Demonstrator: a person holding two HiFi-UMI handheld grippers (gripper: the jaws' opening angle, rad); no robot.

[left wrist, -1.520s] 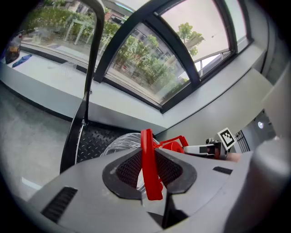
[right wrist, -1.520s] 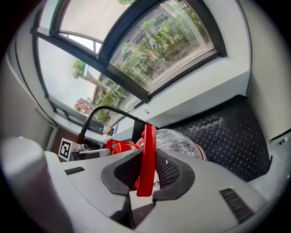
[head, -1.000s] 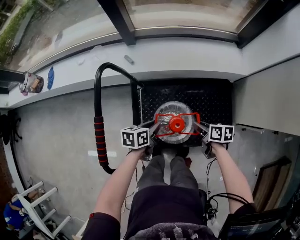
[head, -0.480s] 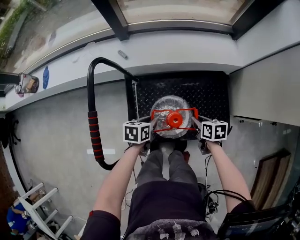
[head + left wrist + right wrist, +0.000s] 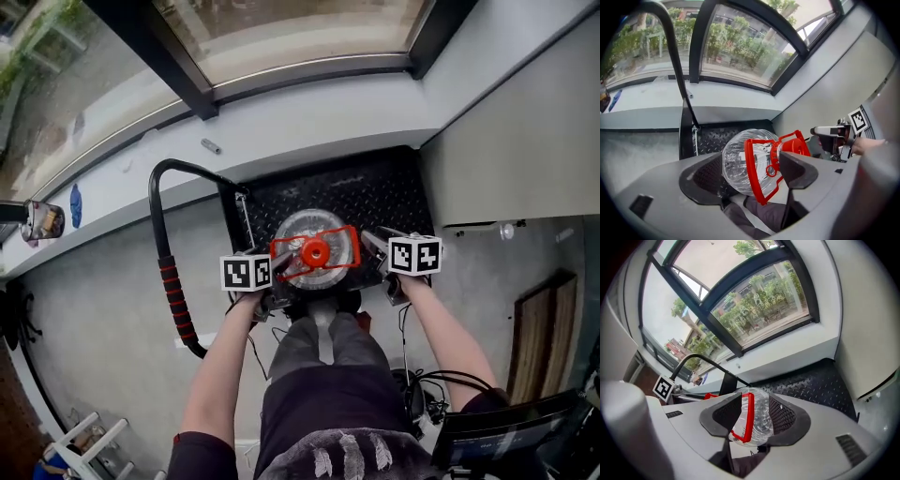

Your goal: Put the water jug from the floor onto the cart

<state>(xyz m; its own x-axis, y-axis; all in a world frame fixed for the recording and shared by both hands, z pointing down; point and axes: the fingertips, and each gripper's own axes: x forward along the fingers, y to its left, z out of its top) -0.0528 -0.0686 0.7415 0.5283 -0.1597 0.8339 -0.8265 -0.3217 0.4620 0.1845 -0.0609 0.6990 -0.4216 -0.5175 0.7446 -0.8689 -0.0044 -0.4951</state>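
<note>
The clear water jug (image 5: 302, 225) with a red cap and red carry frame stands on the cart's black chequer-plate deck (image 5: 366, 192), near its front edge. My left gripper (image 5: 278, 269) sits at the jug's left side. Its jaws have just been opening and now stand wide round the jug's (image 5: 740, 161) neck and red frame, not pressing on it. My right gripper (image 5: 374, 245) is at the jug's right side. Its jaws have also just been opening, and the jug (image 5: 757, 420) shows between them, a little beyond the pads. My left gripper (image 5: 754, 160) and right gripper (image 5: 754, 404) hold nothing.
The cart's black push handle with a red-banded grip (image 5: 171, 286) rises at the left. A white sill (image 5: 281, 112) and window run behind the cart, and a grey wall panel (image 5: 506, 141) stands at the right. The person's legs (image 5: 319, 347), floor cables (image 5: 422, 394) and a white stool (image 5: 94, 441) are near.
Both grippers were shut on the jug's red frame and have let go, jaws now apart. The right gripper has drawn back and up a little. The jug stays on the cart.
</note>
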